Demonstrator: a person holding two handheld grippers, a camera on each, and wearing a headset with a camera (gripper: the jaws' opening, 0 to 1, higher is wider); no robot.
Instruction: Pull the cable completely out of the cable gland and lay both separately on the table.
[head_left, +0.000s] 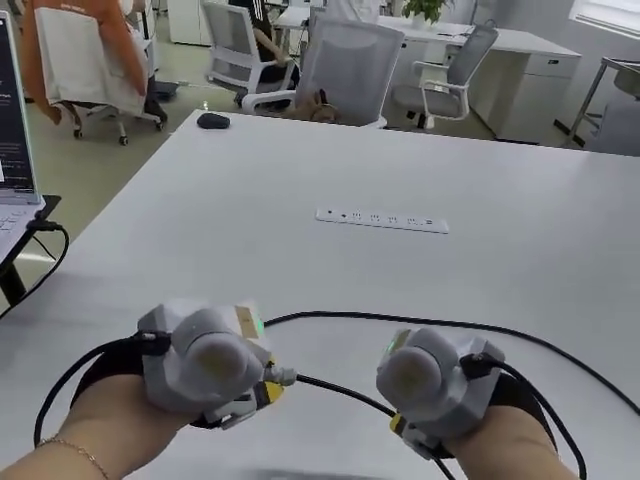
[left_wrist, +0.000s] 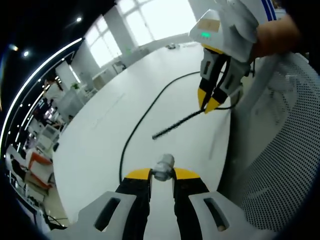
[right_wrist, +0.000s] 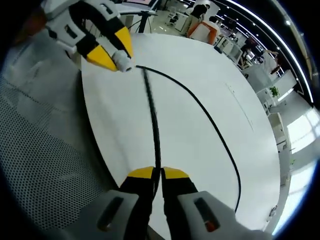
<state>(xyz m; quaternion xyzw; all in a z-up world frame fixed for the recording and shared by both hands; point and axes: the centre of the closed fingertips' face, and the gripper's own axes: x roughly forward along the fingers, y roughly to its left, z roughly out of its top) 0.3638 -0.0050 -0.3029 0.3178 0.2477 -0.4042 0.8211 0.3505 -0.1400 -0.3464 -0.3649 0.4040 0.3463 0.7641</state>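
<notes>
Gland (left_wrist: 163, 166): left tongs (left_wrist: 162, 174); cable (right_wrist: 153, 125): right tongs (right_wrist: 158, 173)

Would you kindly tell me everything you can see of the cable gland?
The cable gland is a small, light grey, rounded fitting, plastic by its look. It is clamped between the yellow-tipped jaws of the left gripper, with its end sticking out beyond them. The black cable meets that end and runs to the right gripper, which pinches it.
</notes>
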